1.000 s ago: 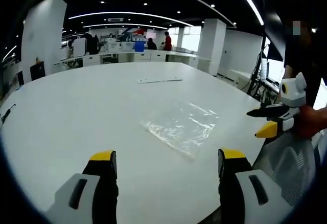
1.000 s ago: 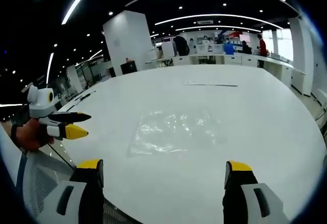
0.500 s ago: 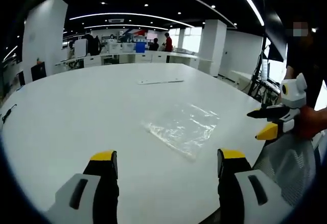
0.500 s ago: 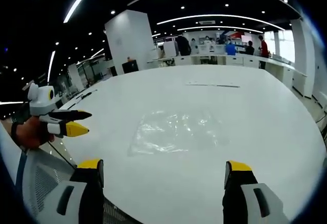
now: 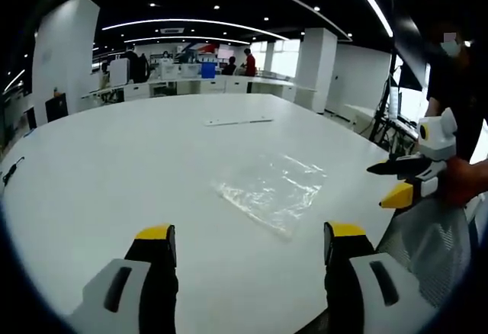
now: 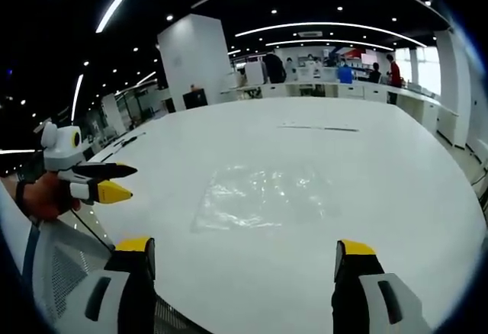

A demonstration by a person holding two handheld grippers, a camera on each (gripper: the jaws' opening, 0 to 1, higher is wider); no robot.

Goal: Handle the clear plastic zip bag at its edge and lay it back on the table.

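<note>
The clear plastic zip bag (image 5: 271,187) lies flat and crinkled on the white table (image 5: 114,166), ahead and a little right of my left gripper (image 5: 250,236), which stands open and empty short of it. In the right gripper view the same bag (image 6: 255,195) rests on the table (image 6: 366,158) ahead of my right gripper (image 6: 244,252), also open and holding nothing. The right gripper (image 5: 396,181) shows at the right of the left gripper view, over the table's edge. The left gripper (image 6: 103,181) shows at the left of the right gripper view, held by a hand.
A thin long white strip (image 5: 238,120) lies farther back on the table; it appears as a strip (image 6: 316,127) in the right gripper view too. A mesh chair back (image 5: 431,242) stands at the table's edge. Desks and people are far behind.
</note>
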